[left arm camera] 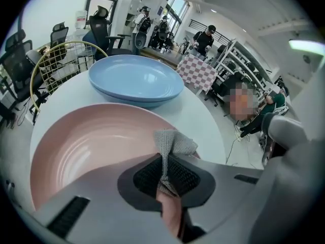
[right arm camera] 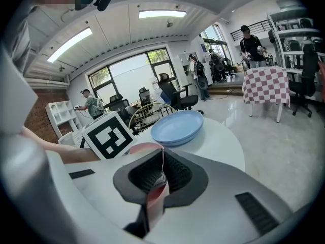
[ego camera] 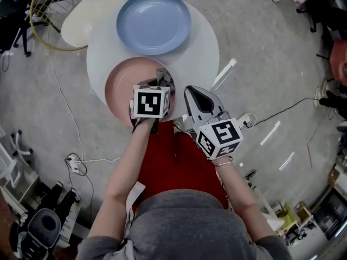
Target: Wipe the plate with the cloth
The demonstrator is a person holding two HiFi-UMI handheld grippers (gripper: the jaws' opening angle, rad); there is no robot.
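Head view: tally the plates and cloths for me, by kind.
Plates: 2 (blue plate, pink plate)
Cloth: 1 (cloth, pinched in the left gripper)
Total: 3

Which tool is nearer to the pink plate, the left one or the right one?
Left. The left tool, shut on the grey cloth, is over the near rim of the pink plate. The right tool, shut and empty, is apart from it, off its right side.
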